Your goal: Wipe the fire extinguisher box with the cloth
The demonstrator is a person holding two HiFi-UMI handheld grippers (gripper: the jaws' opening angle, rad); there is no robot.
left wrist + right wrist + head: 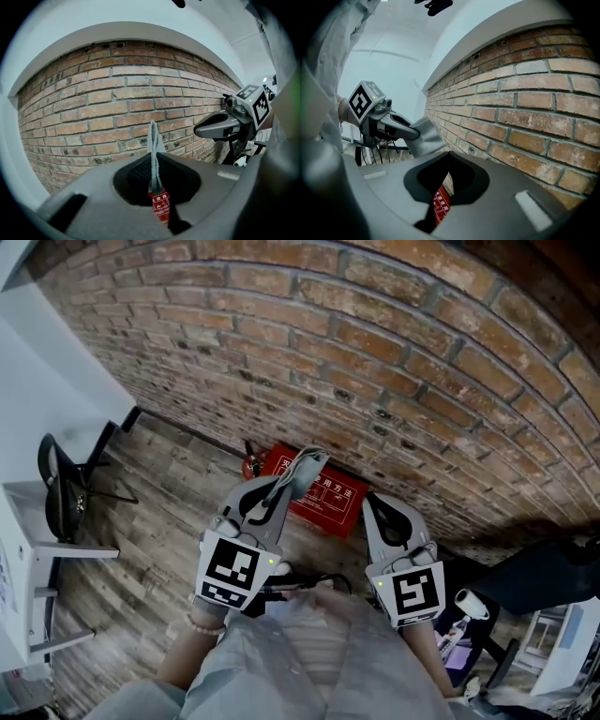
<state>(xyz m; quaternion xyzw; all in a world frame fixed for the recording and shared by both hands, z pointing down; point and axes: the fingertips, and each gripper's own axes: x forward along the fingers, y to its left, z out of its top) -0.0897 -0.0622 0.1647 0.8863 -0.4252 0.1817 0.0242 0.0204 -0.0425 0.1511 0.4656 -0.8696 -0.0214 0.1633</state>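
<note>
My left gripper (pixel 287 484) pinches the grey cloth (pixel 307 465). My right gripper (pixel 368 500), at 3 o'clock, is pressed together on nothing. At 12 o'clock the cloth hides part of the red fire extinguisher box (pixel 328 495) by the brick wall (pixel 375 352). A black chair (pixel 58 486) stands at 9 o'clock.

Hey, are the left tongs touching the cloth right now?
Touching. The left gripper view shows the cloth pinched between the left tongs' closed jaws.
</note>
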